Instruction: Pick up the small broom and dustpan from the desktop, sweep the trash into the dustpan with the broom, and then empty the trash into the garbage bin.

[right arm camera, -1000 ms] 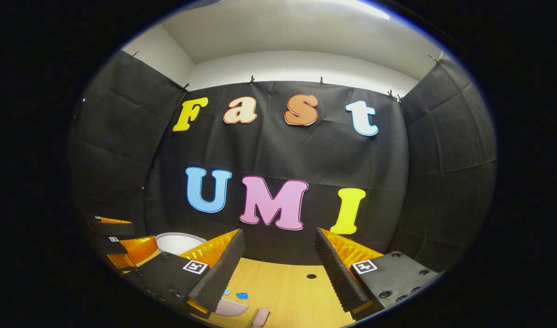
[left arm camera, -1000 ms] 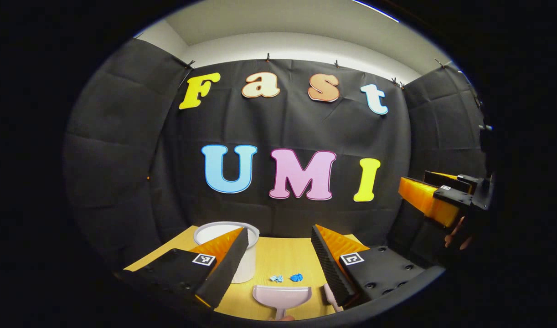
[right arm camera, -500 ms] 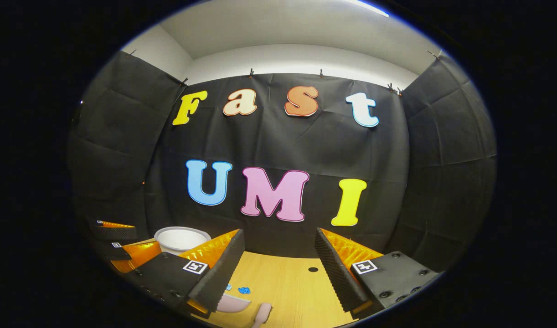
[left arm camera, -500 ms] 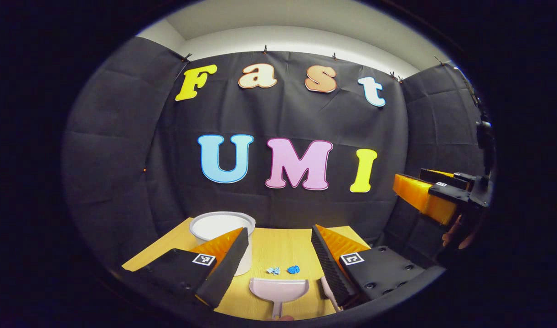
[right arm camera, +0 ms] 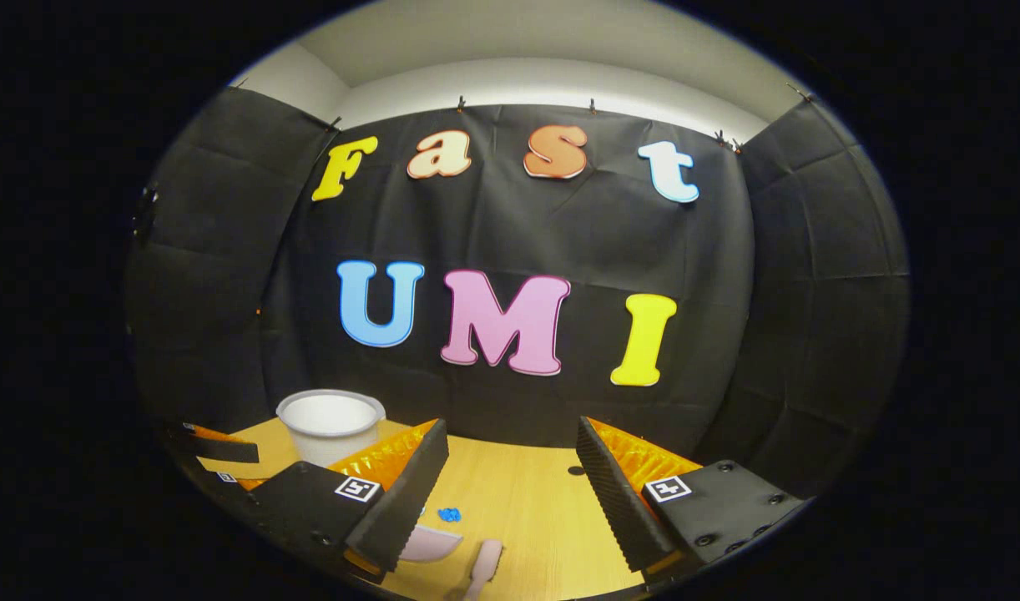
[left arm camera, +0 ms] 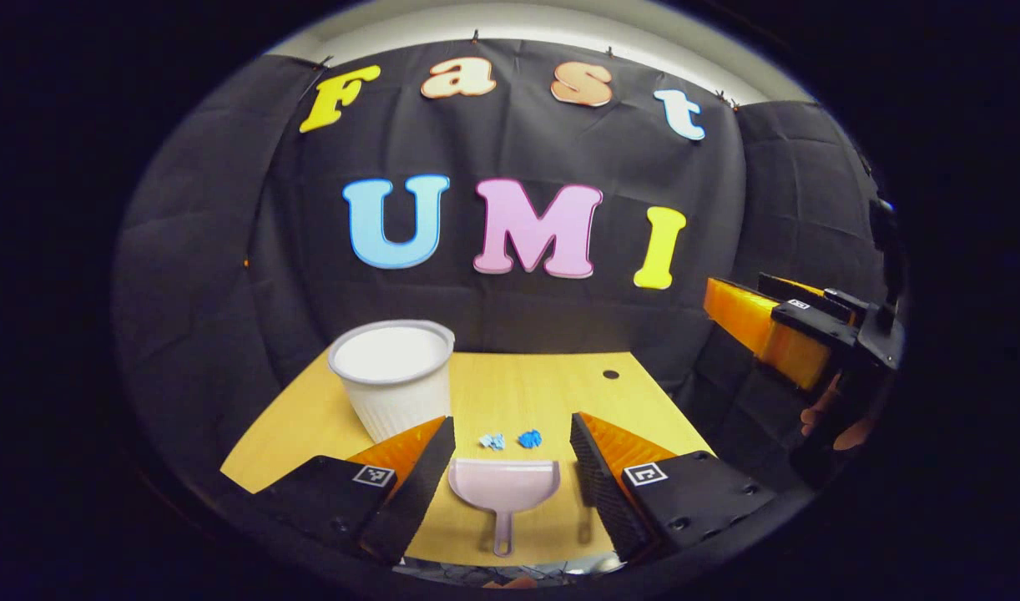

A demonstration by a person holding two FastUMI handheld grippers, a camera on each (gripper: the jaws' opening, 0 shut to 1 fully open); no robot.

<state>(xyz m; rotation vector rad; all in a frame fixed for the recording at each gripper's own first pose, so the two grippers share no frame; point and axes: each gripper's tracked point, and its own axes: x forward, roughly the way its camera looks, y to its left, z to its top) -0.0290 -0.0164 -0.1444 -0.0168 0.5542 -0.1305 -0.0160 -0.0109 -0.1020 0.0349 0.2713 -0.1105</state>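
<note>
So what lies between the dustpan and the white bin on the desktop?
In the left gripper view, bare desktop separates the dustpan from the bin; the blue trash scraps lie beyond the pan's mouth, off that line.

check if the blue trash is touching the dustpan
Apart. The left gripper view shows a strip of bare desk between the blue trash and the front edge of the dustpan.

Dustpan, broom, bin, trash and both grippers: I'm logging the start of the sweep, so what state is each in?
dustpan: flat on desk, ungripped
broom: lying on desk, ungripped
garbage bin: upright, open-topped
trash: scraps on desk beyond dustpan
left gripper: open, empty
right gripper: open, empty
</note>
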